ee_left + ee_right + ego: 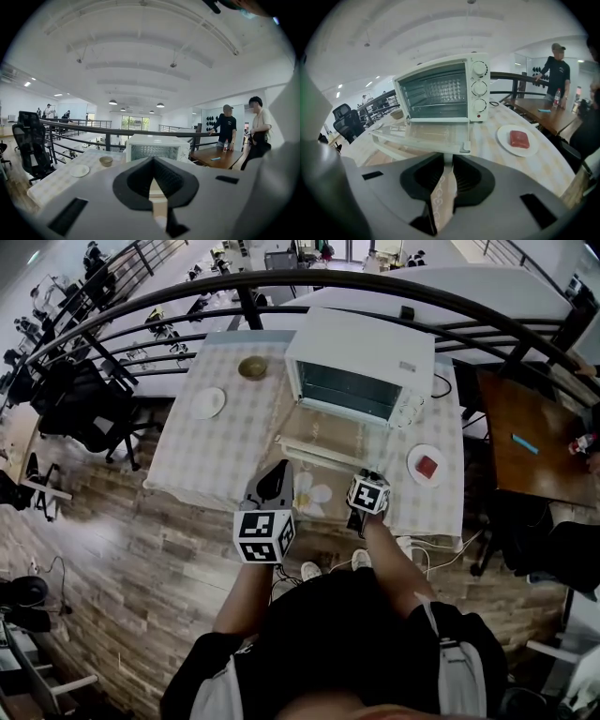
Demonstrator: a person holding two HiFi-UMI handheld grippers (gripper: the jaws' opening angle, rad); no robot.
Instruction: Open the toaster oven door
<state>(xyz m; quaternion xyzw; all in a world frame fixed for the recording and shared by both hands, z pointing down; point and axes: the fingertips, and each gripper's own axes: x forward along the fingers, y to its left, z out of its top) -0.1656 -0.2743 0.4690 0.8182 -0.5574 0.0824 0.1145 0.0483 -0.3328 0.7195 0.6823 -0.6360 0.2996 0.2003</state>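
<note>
The white toaster oven (361, 371) stands at the table's far side. Its glass door (323, 442) is folded down flat toward me, and the cavity is bare. My right gripper (367, 476) hovers just in front of the door's near right corner. In the right gripper view the door (422, 136) lies right ahead of that gripper (445, 161), whose jaws stand slightly apart with nothing between them. My left gripper (279, 468) is raised at the door's near left side. In the left gripper view its tips (152, 161) meet, empty, with the oven (157, 147) beyond.
A small plate with a red block (427, 465) sits right of the oven. A bowl (252, 367) and a white plate (208, 402) sit at the far left, and a white flower shape (311, 493) lies near the front edge. A black railing (281, 282) runs behind. A brown table (525, 437) stands at the right.
</note>
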